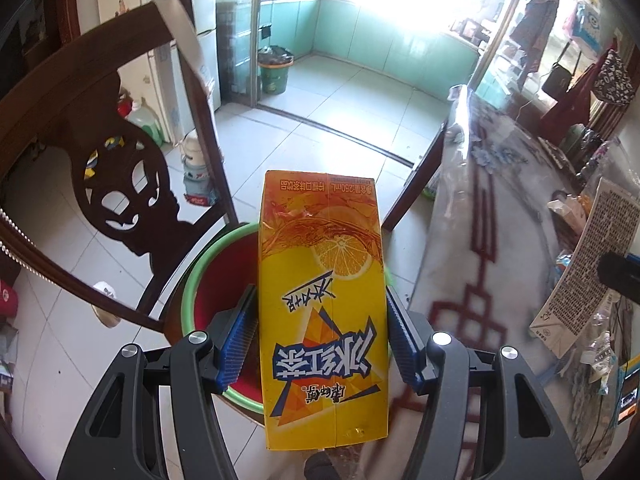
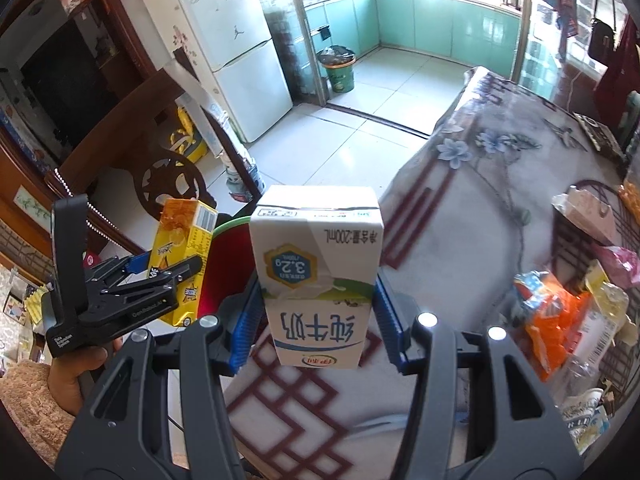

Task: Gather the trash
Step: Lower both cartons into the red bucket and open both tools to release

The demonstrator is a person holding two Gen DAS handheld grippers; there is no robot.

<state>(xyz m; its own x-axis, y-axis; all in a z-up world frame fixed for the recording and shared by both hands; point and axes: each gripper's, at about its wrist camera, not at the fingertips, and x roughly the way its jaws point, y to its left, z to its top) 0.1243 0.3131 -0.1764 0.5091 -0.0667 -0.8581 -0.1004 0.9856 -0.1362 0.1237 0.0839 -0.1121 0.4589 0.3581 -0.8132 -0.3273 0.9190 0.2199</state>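
Left gripper (image 1: 320,320): jaws set about half-wide, blue pads pressed on a yellow tea carton (image 1: 322,300), held above the green-rimmed red bin (image 1: 192,284) beside the table's edge (image 1: 444,248). Right gripper (image 2: 316,312): jaws similar, clamped on a white milk carton (image 2: 316,280), over the table's near-left edge.

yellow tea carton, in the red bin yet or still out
Out: the yellow tea carton sits clamped in the left gripper, above the red bin.
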